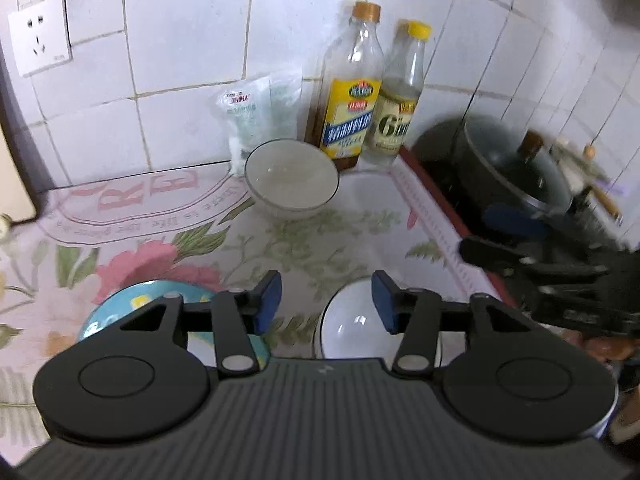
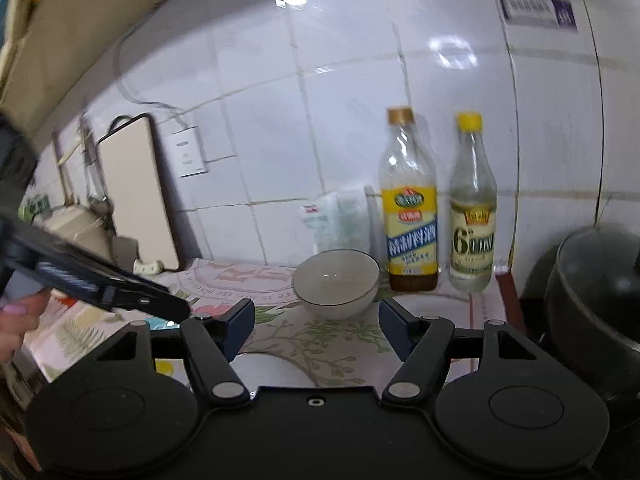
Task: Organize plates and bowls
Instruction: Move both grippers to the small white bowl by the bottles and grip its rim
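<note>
A white bowl [image 1: 291,178] stands on the floral cloth near the back wall; it also shows in the right wrist view [image 2: 337,282]. A second white bowl [image 1: 348,328] sits just under my left gripper [image 1: 326,300], which is open and empty above it. A blue patterned plate [image 1: 132,302] lies to its left, partly hidden by the gripper. My right gripper [image 2: 316,328] is open and empty, in front of the far bowl. It also shows at the right of the left wrist view [image 1: 520,258].
Two bottles [image 1: 352,88] [image 1: 400,92] and a plastic bag [image 1: 260,116] stand against the tiled wall. A dark lidded pot [image 1: 516,168] sits on the stove at right. A wall socket [image 1: 38,36] is at upper left. A cutting board [image 2: 138,196] leans at left.
</note>
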{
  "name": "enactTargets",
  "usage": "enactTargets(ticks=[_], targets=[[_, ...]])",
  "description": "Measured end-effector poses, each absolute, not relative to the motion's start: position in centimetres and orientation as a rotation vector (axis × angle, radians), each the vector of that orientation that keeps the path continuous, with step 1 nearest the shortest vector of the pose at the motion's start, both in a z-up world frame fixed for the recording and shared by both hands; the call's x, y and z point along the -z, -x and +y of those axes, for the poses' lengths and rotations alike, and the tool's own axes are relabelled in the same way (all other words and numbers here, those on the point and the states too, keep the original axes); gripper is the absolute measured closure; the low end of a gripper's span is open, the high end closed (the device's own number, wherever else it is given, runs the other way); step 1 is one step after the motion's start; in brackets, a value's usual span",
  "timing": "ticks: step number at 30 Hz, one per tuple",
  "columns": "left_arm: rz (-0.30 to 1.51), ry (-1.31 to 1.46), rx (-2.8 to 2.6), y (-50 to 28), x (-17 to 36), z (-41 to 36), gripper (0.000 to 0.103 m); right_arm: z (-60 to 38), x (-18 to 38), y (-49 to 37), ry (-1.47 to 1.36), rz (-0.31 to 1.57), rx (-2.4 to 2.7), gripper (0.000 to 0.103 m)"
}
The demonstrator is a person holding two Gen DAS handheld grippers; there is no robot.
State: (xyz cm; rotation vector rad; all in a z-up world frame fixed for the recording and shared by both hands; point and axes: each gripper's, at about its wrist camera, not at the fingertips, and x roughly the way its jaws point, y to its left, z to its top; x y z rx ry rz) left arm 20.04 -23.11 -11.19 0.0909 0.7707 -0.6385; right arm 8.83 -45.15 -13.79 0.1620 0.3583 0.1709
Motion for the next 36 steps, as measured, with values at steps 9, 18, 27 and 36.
enactTargets(ticks=[9, 18, 27, 36], targets=[[0.72, -0.014, 0.603, -25.9, 13.9, -23.3, 0.053, -48.5, 17.3, -16.4, -0.398, 0.42, -0.235, 0.03], [0.784, 0.045, 0.583, -32.4, 16.8, -24.9, 0.041, -50.5, 20.0, -23.8, -0.565, 0.53, -0.274, 0.03], [0.789, 0.013, 0.561, -36.0, 19.5, -25.4, 0.056, -50.9, 22.6, -29.1, -0.587, 0.631, -0.201, 0.04], [0.833, 0.073, 0.56, -37.9, 20.3, -25.5, 0.074, -50.6, 23.5, -30.7, -0.63, 0.639, -0.154, 0.067]])
